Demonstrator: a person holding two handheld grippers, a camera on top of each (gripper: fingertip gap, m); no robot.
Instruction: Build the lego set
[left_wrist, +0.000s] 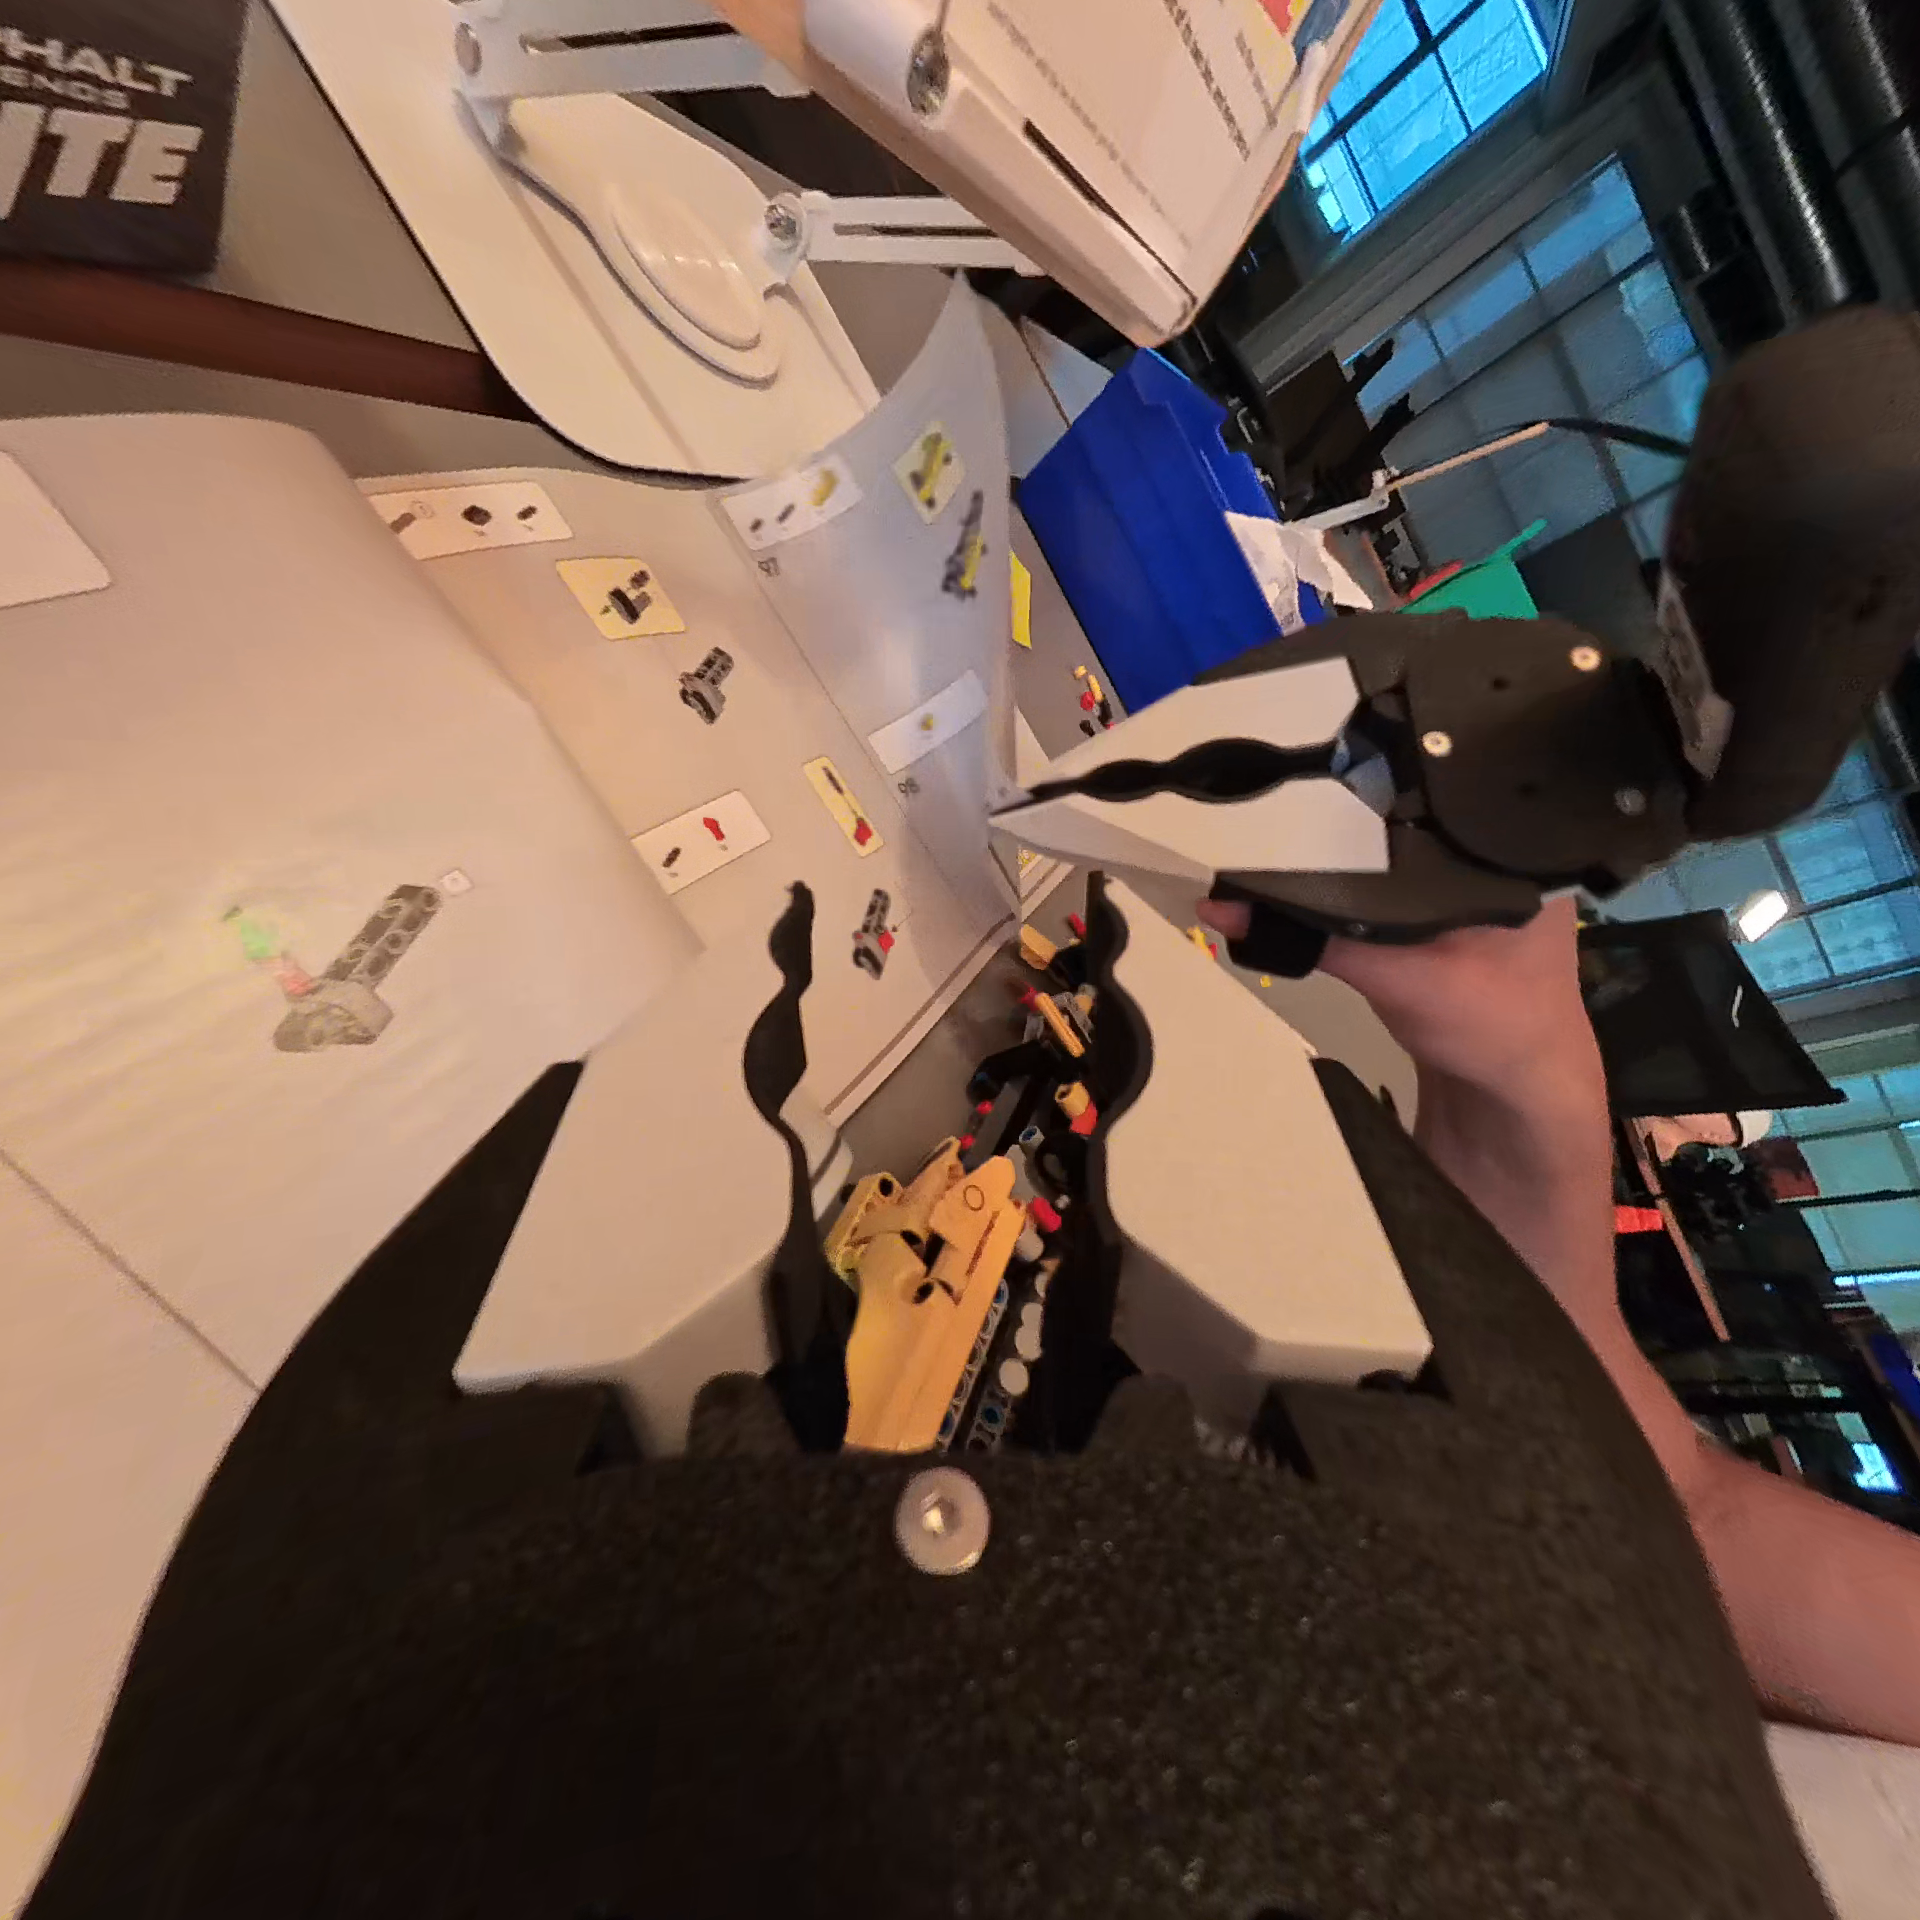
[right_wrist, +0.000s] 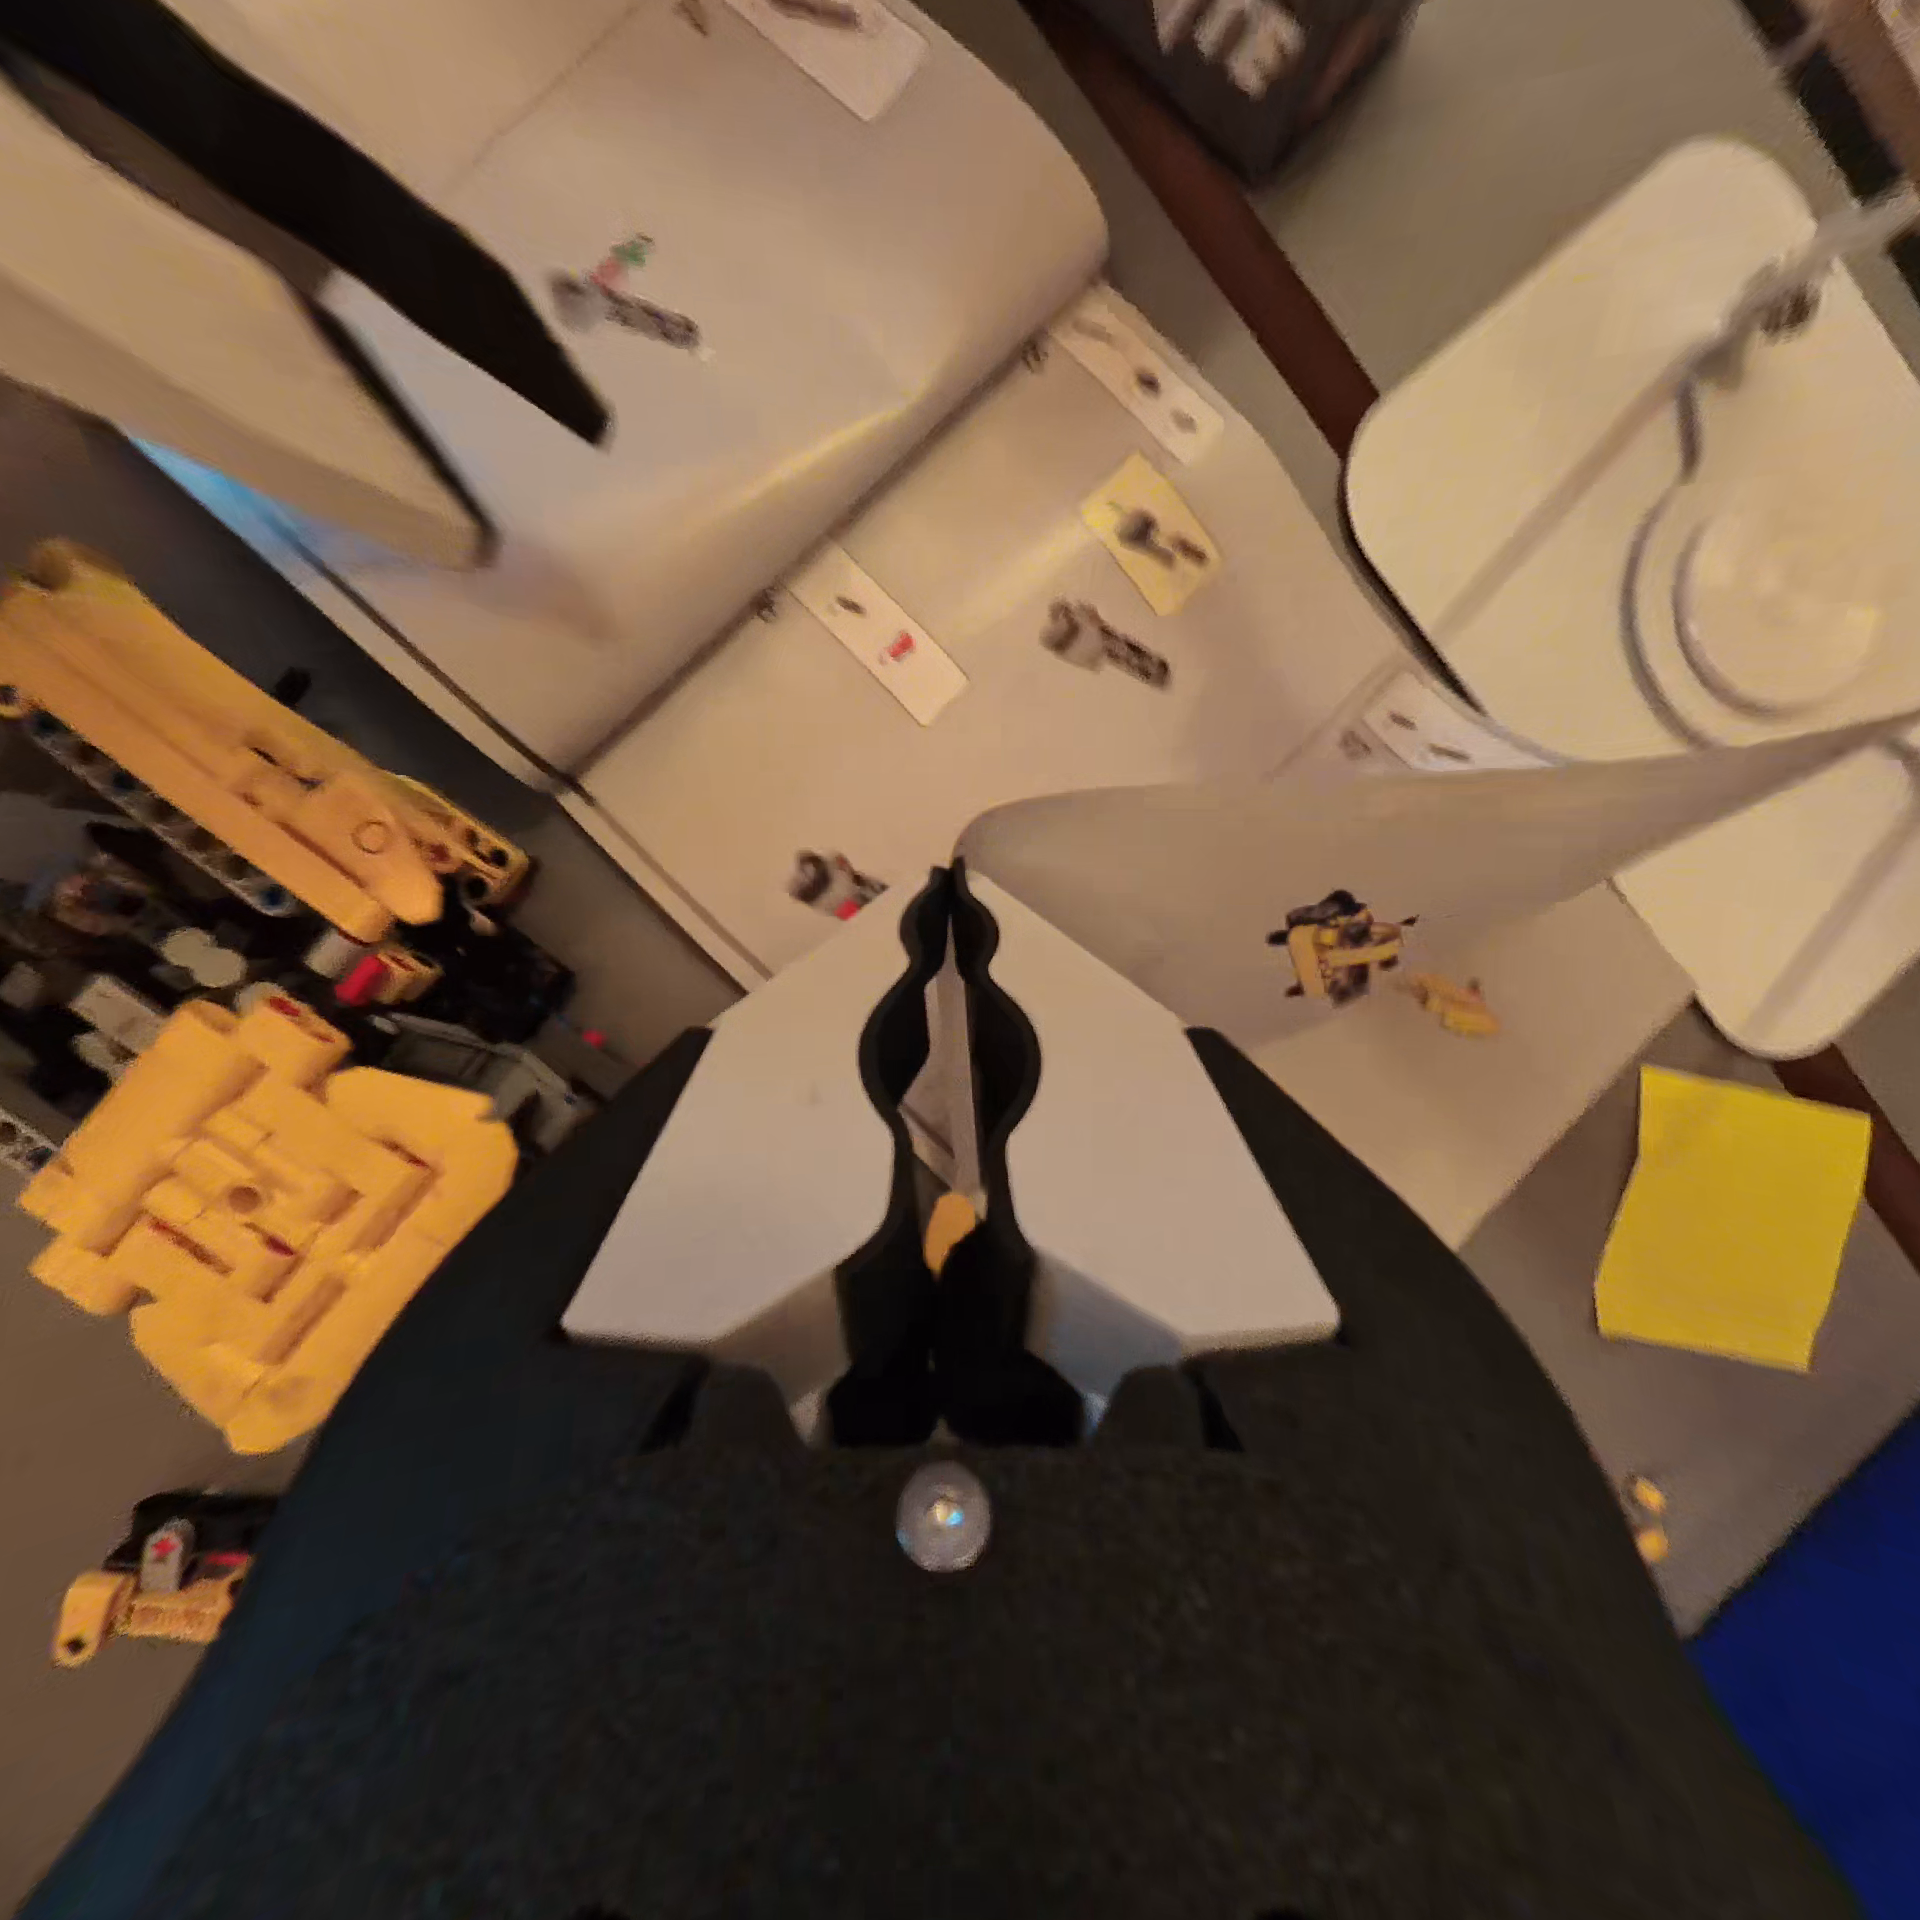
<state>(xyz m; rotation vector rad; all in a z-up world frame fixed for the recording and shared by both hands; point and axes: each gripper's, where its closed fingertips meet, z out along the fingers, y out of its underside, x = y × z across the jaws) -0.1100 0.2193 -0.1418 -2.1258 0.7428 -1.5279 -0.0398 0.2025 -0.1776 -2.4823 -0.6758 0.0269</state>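
Note:
My right gripper (right_wrist: 951, 881) is shut on the edge of a page (right_wrist: 1351, 883) of the open instruction booklet (right_wrist: 831, 499) and holds it lifted and curled. It also shows in the left wrist view (left_wrist: 1003, 805), pinching that page (left_wrist: 935, 623). My left gripper (left_wrist: 951, 904) stands with its jaws around a yellow and black lego model (left_wrist: 935, 1278) and seems shut on it. The same model (right_wrist: 260, 1195) fills the left of the right wrist view, under a left finger (right_wrist: 416, 312).
A small yellow and black sub-assembly (right_wrist: 145, 1569) lies near the model. A yellow sticky note (right_wrist: 1725, 1226) and a blue bin (left_wrist: 1143, 520) are beside the booklet. A white stand base (right_wrist: 1662, 520) sits behind the booklet. Loose bricks (left_wrist: 1091, 696) lie by the bin. About 9 cm separates my left fingertips from my right.

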